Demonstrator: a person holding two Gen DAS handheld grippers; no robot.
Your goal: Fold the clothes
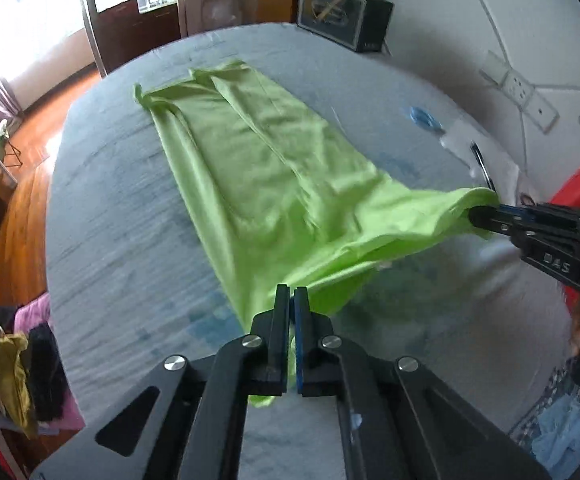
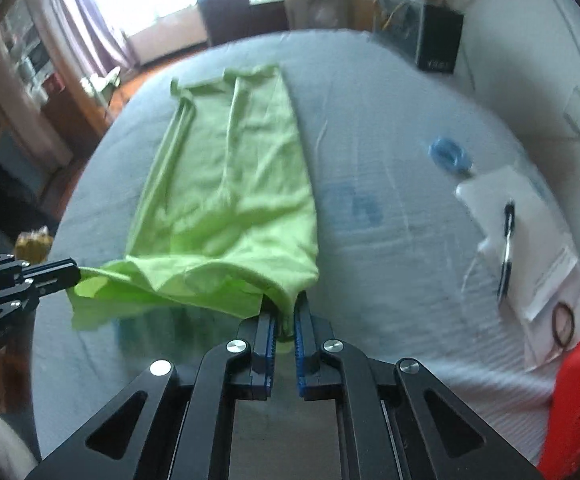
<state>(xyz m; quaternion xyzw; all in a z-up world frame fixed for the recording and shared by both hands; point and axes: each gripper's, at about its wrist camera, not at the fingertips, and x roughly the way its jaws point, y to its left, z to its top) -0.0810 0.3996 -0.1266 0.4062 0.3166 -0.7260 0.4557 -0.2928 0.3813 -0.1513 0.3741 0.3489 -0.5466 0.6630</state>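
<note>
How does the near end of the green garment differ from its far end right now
The near end of the green garment is lifted off the bed, bunched and creased; the far end lies flat on it. The near end is pinched at its corners by the left gripper and right gripper; nothing touches the far end. Both are the same lime green.

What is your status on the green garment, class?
Left gripper and right gripper both shut on green garment, near corners lifted. Far end flat on bed. Nothing in the way.
</note>
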